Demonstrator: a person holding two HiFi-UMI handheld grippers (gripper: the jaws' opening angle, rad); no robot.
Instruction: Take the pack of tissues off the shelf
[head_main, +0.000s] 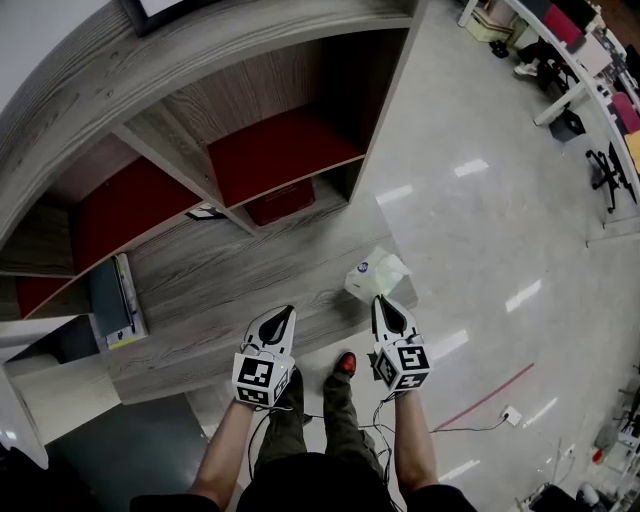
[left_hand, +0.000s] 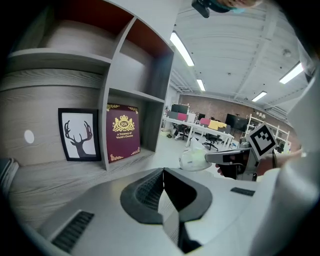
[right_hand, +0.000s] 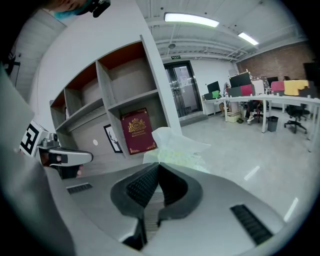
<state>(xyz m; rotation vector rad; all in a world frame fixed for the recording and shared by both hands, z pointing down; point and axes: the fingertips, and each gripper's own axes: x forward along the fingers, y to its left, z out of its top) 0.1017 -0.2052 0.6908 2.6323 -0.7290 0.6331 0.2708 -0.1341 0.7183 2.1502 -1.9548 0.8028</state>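
Observation:
The pack of tissues (head_main: 375, 272), pale with a tissue sticking up, lies at the right front corner of the grey wood shelf ledge (head_main: 230, 270). My right gripper (head_main: 384, 302) has its jaws closed together at the pack's near edge, and the wrapper seems pinched between the tips. In the right gripper view the pack (right_hand: 175, 147) sits straight off the right gripper (right_hand: 159, 165). The left gripper view shows the pack (left_hand: 194, 160) at the end of the right gripper (left_hand: 225, 157). My left gripper (head_main: 278, 316) hovers shut and empty over the ledge, left of the pack.
A maroon book (left_hand: 122, 132) and a framed deer picture (left_hand: 77, 134) stand in the shelf's compartments. Books (head_main: 115, 300) lie at the ledge's left end. A red box (head_main: 280, 200) sits under a compartment. Cables (head_main: 470, 425) run over the glossy floor; desks and chairs (head_main: 570, 60) stand far right.

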